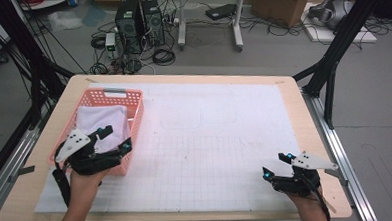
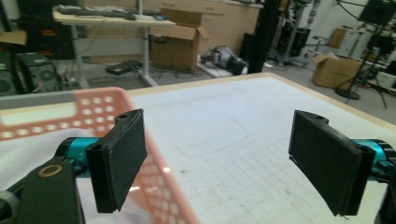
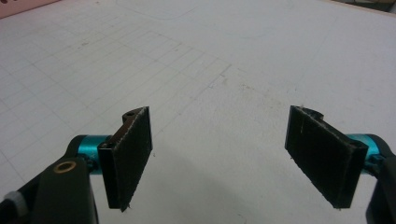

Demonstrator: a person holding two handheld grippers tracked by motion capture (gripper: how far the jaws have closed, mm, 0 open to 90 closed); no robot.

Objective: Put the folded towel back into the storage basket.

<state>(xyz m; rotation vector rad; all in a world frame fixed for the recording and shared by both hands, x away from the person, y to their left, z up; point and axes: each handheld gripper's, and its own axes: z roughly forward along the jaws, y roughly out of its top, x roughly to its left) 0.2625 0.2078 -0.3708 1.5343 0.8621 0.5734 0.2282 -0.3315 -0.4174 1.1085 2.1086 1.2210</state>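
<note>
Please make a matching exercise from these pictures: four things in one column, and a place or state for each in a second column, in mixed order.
1. white cloth
2. pink basket
3. left gripper
4. right gripper

a. on the table's left side
b. jaws open over the white grid sheet, near the table's right front corner
c. lying in the basket
d. jaws open at the basket's near right rim

Pairs: 1-c, 2-a, 3-d, 4-b

Looks like a robotics/research lab w/ a data-recording setup. Evidence: black computer towers [image 1: 140, 25] on bare grey floor w/ loose cables [image 1: 164, 56] all around, cardboard boxes [image 1: 284, 4], black metal frame struts [image 1: 345, 31] beside the table [image 1: 309, 120], and a gridded white mat [image 1: 211, 155] on top. Left gripper view adds a workbench [image 2: 112, 18], cabinets [image 2: 219, 14], more boxes [image 2: 334, 70] and equipment stands [image 2: 369, 51].
</note>
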